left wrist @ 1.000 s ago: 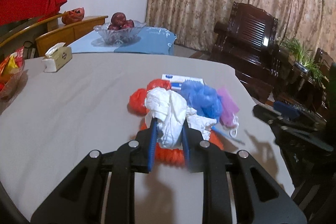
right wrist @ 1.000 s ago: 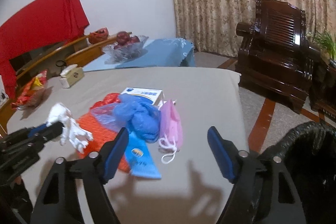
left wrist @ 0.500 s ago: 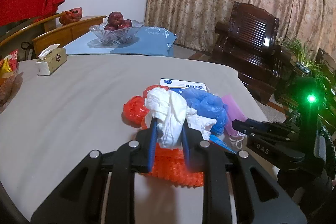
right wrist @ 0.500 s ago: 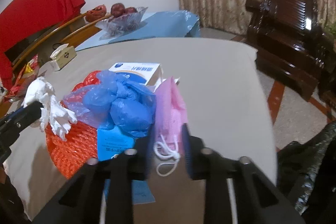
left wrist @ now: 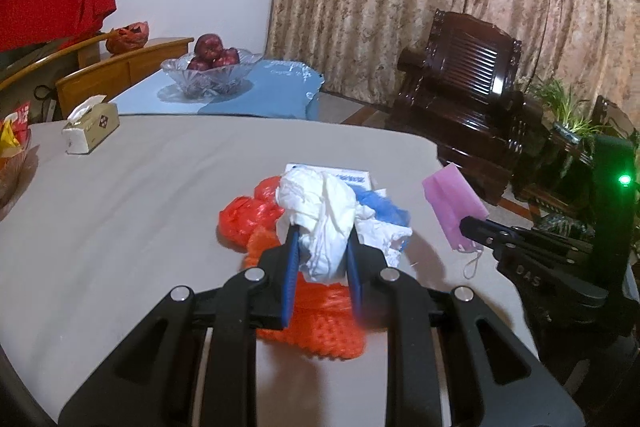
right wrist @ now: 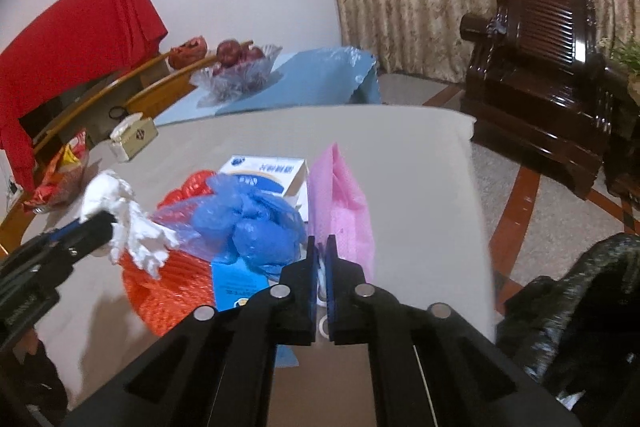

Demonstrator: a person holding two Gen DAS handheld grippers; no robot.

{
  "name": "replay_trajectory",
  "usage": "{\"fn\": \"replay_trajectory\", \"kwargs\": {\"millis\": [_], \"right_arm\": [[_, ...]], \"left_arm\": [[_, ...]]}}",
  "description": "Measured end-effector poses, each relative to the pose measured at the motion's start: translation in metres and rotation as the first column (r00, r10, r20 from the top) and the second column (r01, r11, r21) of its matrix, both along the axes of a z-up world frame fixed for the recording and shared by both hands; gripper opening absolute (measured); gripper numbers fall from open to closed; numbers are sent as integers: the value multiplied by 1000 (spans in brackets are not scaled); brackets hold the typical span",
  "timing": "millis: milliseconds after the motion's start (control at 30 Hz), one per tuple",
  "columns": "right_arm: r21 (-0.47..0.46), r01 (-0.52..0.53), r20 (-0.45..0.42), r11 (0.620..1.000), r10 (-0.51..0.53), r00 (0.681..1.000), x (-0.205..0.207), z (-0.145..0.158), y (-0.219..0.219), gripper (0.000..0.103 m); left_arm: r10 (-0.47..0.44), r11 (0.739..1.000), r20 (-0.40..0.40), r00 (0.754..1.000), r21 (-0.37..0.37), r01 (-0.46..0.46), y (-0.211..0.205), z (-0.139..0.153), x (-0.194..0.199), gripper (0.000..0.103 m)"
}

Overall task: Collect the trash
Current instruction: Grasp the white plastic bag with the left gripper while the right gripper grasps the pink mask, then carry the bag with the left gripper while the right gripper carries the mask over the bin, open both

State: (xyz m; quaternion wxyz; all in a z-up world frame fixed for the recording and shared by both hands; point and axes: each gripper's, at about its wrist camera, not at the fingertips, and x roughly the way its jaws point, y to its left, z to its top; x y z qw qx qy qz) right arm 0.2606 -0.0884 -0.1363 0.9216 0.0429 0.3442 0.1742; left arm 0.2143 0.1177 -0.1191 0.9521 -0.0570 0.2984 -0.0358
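The right gripper [right wrist: 321, 259] is pinched tight on the lower edge of the pink face mask [right wrist: 340, 211], which stands clear of the table [right wrist: 420, 163]; its ear loop [left wrist: 472, 265] dangles free and could snag on the heap. Only a thin hem is caught, so a quick swing toward the black bin bag [right wrist: 580, 299] at the right might shake it loose. The left gripper [left wrist: 322, 259] is narrowed around a crumpled white tissue wad [left wrist: 324, 215], squeezing it above the orange mesh netting [left wrist: 320, 331]. Beyond lie blue plastic bags [right wrist: 256, 227], a red bag [left wrist: 244, 215] and a white-and-blue carton [right wrist: 272, 173], loosely piled; dragging either piece across them may scatter the lot
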Motion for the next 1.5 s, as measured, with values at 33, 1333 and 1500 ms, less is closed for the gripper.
{"fn": "replay_trajectory", "kwargs": {"millis": [33, 1333, 1500], "right_arm": [[6, 3, 7, 1000, -3, 1000, -4, 4, -3, 4], [-33, 392, 85, 919, -388, 918, -174, 48, -218, 4], [-39, 426, 59, 904, -423, 904, -183, 36, -237, 4]], "left_arm": [[-5, 1000, 4, 1000, 1, 5, -3, 2, -2, 20], [-450, 892, 41, 892, -34, 451, -232, 18, -51, 20], [-487, 872, 13, 874, -47, 487, -259, 3, -48, 20]]}}
